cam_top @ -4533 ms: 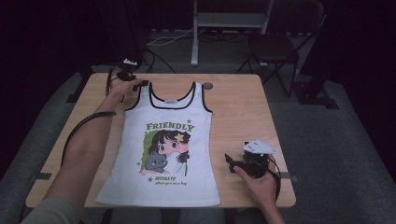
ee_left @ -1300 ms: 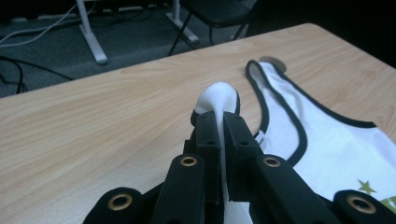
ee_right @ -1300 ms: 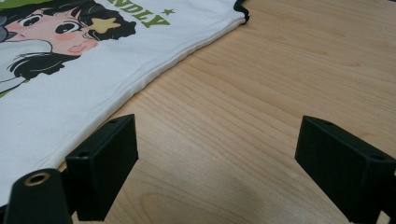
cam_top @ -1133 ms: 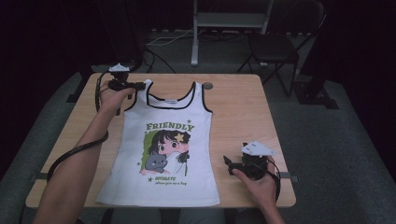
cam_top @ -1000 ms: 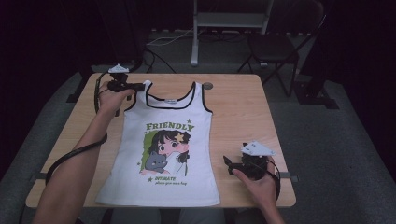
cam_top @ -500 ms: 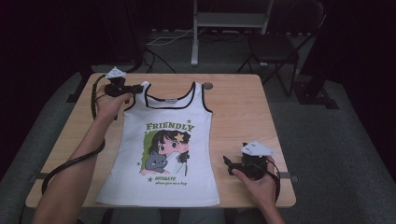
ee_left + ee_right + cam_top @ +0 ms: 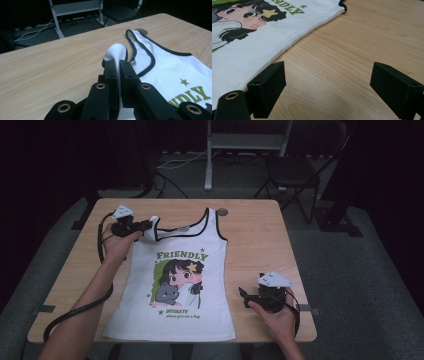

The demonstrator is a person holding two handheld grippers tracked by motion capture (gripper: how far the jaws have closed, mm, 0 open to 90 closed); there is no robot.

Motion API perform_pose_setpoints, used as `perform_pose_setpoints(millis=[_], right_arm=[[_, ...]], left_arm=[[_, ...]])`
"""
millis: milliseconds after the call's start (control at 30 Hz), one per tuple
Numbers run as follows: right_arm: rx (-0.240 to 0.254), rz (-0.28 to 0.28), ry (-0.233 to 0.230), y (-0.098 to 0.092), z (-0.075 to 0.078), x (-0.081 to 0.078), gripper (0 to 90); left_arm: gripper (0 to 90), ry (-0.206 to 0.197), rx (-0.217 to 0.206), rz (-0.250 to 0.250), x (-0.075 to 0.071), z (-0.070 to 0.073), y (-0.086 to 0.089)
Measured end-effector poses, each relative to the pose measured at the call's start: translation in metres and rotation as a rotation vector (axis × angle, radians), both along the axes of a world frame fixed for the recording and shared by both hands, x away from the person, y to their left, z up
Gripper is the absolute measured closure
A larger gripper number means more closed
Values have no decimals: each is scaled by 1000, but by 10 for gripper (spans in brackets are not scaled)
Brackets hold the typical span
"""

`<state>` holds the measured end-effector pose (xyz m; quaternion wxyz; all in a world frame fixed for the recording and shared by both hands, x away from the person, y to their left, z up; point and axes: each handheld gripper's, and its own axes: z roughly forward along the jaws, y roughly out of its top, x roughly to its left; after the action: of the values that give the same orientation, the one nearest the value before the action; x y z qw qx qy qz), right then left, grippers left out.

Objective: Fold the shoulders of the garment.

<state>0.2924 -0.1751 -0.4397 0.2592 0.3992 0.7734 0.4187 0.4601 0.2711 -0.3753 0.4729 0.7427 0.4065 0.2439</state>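
since the earlier frame, the left gripper (image 7: 142,226) is drawing the tank top's (image 7: 175,285) shoulder strap (image 7: 117,50) sideways, jaws clamped on soft, light fabric bunching beyond its fingertips; the right gripper (image 7: 246,296) is waiting beside the hem, jaws apart, on the table (image 7: 260,235).

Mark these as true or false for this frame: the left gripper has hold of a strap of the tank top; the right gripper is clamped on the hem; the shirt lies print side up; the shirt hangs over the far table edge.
1. The left gripper is shut on a shoulder strap of the tank top. True.
2. The right gripper is clamped on the hem. False: its jaws stand wide apart over bare table, beside the shirt's side edge.
3. The shirt lies print side up. True: the cartoon print faces the camera.
4. The shirt hangs over the far table edge. False: its straps end on the tabletop, short of that edge.
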Motion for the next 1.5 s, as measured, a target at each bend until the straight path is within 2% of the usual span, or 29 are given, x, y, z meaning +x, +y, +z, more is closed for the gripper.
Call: perform_pose_setpoints(millis=[167,433,633,767,1000,1200,1300,1500], right_arm=[[1,2,-1,0,0,0,124],[-1,2,1,1,0,0,124],[0,2,2,1,0,0,124],[-1,4,2,1,0,0,124],[0,1,2,1,0,0,124],[0,1,3,1,0,0,124],[1,2,5,1,0,0,124],[0,1,5,1,0,0,124]], left_arm=[[854,-1,2,-7,-11,-8,-2],[848,20,-12,-7,-24,-29,-2],[845,19,-16,-13,-32,-35,-1],[822,15,10,-32,-37,-37,-2],[797,40,41,-78,-43,-46,-5],[771,51,61,-101,-52,-50,1],[750,59,83,-120,-59,-51,4],[676,67,99,-167,-76,-52,7]])
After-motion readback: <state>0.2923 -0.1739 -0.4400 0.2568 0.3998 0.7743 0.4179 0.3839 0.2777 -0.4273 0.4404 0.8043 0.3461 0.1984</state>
